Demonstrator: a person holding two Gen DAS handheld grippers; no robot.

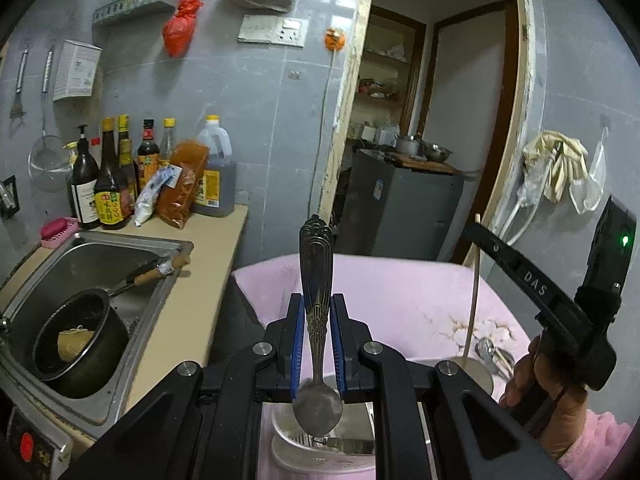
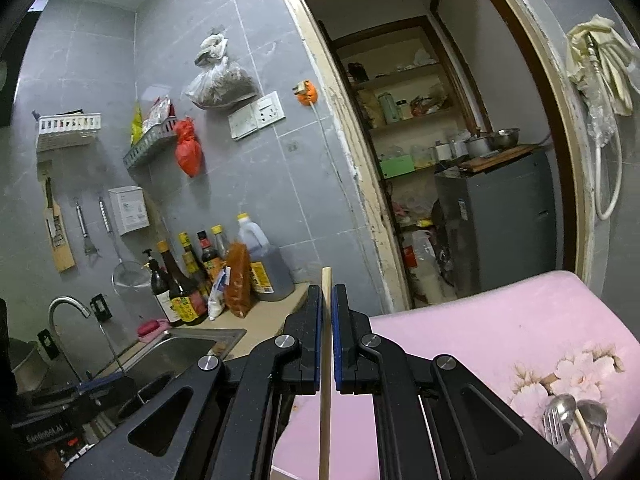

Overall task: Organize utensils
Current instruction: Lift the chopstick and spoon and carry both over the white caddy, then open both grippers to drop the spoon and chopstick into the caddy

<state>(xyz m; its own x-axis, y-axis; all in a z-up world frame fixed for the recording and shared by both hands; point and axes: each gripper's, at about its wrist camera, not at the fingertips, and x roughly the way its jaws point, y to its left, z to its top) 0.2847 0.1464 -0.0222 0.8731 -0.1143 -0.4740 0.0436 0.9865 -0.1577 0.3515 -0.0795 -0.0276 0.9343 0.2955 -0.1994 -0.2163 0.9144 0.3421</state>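
My left gripper [image 1: 317, 312] is shut on a dark ornate metal spoon [image 1: 316, 280], held upright with its handle up and its bowl hanging over a white utensil holder [image 1: 320, 448]. A knife blade lies inside the holder. My right gripper [image 2: 327, 308] is shut on a wooden chopstick [image 2: 325, 400], held upright; this gripper also shows in the left wrist view [image 1: 476, 224] with the chopstick [image 1: 473, 292]. Loose utensils, spoons, a fork and a chopstick [image 2: 576, 424], lie on the pink floral cloth [image 2: 500, 340] at the right.
A steel sink [image 1: 96, 256] at the left holds a dark pot [image 1: 76, 340]. Sauce bottles [image 1: 116, 176] stand on the beige counter [image 1: 208, 248]. An open doorway [image 1: 420, 140] with a grey cabinet is behind. A round metal lid [image 1: 472, 372] lies on the cloth.
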